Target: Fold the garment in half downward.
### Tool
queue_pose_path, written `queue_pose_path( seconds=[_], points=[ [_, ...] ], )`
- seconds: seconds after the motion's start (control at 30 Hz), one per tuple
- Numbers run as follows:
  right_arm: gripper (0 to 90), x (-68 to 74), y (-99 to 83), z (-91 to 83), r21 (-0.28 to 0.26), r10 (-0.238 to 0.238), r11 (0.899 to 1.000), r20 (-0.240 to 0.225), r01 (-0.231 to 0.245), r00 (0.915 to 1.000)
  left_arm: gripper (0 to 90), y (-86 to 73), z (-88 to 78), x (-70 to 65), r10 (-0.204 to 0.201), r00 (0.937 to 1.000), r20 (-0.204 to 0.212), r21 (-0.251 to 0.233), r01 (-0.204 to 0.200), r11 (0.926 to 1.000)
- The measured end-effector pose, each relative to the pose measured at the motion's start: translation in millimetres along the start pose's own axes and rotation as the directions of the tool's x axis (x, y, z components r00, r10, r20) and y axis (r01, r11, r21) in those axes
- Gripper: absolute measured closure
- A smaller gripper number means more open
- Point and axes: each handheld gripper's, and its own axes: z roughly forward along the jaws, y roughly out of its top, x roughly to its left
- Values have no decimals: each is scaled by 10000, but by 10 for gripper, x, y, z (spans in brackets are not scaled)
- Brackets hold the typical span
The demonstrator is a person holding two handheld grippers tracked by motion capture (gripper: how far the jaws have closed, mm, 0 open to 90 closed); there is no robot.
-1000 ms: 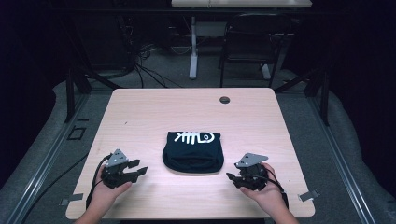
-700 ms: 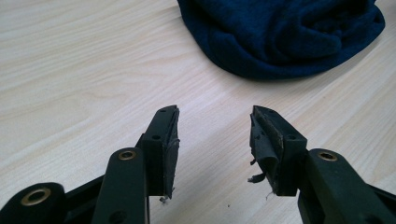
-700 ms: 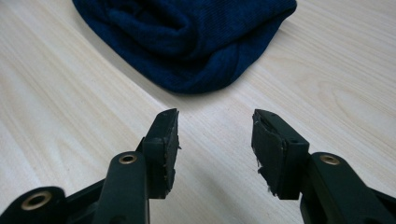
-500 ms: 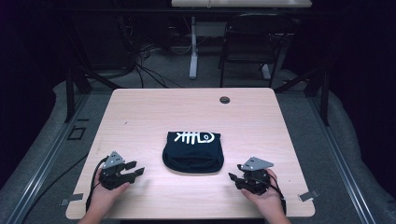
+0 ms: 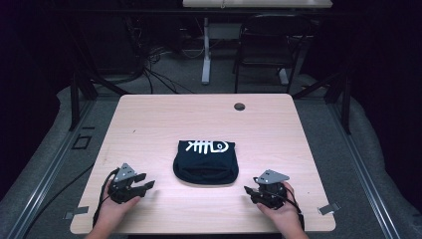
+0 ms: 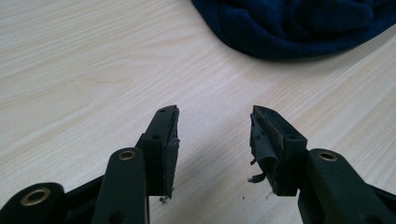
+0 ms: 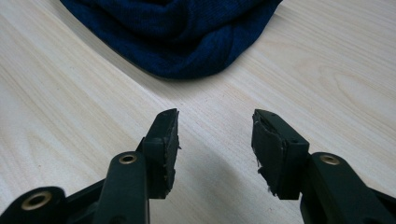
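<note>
The folded dark navy knit garment with a white fish-bone print (image 5: 205,161) sits mid-table on the pale wood-grain tabletop (image 5: 159,119), untouched. Your left gripper (image 5: 144,184) rests near its left edge, jaws spread wide on nothing; your right gripper (image 5: 250,191) mirrors it on the other side, equally wide and empty. It looks like the approach step: next, you'd reach in for the cloth's near corners.

lab-type recording space: dark curtained surround, pale wood table (image 5: 149,124), loose floor cables (image 5: 154,74) behind the table.
</note>
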Motion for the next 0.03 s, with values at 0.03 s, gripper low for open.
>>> queue_pose_path(
  seconds=[0.03],
  points=[
    [507,0,-4,7,-42,25,10000,13,-24,10000,521,-1,1,-2,2,10000,5,11,-2,10000]
  ],
)
